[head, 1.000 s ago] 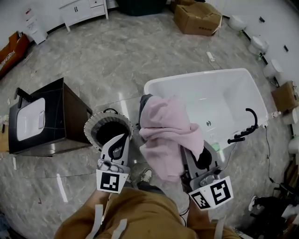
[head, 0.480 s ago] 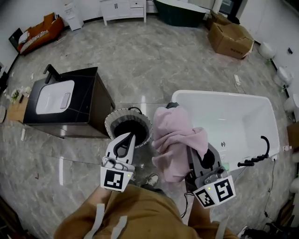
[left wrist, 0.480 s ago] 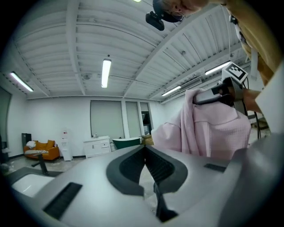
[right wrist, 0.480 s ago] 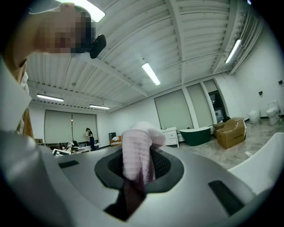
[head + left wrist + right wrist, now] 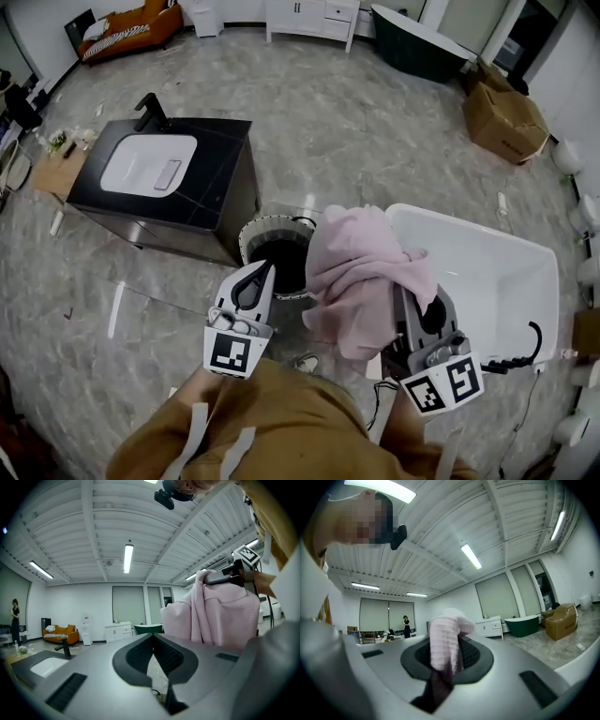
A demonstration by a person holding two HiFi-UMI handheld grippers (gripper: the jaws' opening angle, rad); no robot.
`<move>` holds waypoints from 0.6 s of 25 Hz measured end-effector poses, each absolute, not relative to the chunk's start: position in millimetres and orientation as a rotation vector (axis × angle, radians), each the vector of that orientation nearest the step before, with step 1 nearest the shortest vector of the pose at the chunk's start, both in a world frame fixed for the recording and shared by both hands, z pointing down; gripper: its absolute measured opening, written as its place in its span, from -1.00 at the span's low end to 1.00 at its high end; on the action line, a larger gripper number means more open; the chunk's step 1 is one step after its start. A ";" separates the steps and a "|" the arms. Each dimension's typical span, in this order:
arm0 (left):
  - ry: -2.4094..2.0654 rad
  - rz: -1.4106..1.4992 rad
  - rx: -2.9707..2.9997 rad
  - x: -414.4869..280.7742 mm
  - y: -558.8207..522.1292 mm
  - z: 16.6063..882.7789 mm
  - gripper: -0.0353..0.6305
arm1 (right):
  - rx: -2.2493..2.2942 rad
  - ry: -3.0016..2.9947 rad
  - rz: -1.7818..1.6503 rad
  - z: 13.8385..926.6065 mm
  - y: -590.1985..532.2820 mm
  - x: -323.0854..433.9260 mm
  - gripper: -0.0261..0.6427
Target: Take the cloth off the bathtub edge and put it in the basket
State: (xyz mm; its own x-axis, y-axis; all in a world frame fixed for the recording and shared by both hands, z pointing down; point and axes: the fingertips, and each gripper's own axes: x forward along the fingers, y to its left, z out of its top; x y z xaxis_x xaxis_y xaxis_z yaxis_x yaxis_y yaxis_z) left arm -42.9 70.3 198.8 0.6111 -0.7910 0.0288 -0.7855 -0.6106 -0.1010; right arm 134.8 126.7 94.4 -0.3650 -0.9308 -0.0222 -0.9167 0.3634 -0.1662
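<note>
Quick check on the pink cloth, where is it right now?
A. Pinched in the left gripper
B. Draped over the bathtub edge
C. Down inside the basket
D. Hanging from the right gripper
D: the right gripper has its jaws closing on the pink cloth, a fold of it between them. The cloth hangs in the air between the bathtub and the basket.

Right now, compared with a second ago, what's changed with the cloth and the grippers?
The right gripper, its jaws closing on the pink cloth, has carried it from over the bathtub end toward the basket. The left gripper stays shut and empty by the basket.
</note>
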 end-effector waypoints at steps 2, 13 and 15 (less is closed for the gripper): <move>1.345 -0.092 -2.740 -56.6 57.9 197.8 -0.88 | -1.697 2.517 -0.172 89.5 116.1 121.6 -0.74; 1.308 0.004 -2.730 -116.5 -14.1 188.9 -0.88 | -1.742 2.485 -0.058 58.7 45.9 72.5 -0.75; 1.305 -0.001 -2.739 -129.8 -32.7 191.3 -0.88 | -1.748 2.466 -0.042 52.0 26.8 62.0 -0.75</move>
State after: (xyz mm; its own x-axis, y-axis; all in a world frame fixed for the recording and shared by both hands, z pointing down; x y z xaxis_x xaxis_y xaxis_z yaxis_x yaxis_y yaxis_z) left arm -129.8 -32.7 191.3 0.6313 -0.7742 -0.0457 -0.7742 -0.6255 -0.0969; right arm 62.0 26.8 52.0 -0.3266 -0.9418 -0.0800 -0.9384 0.3332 -0.0911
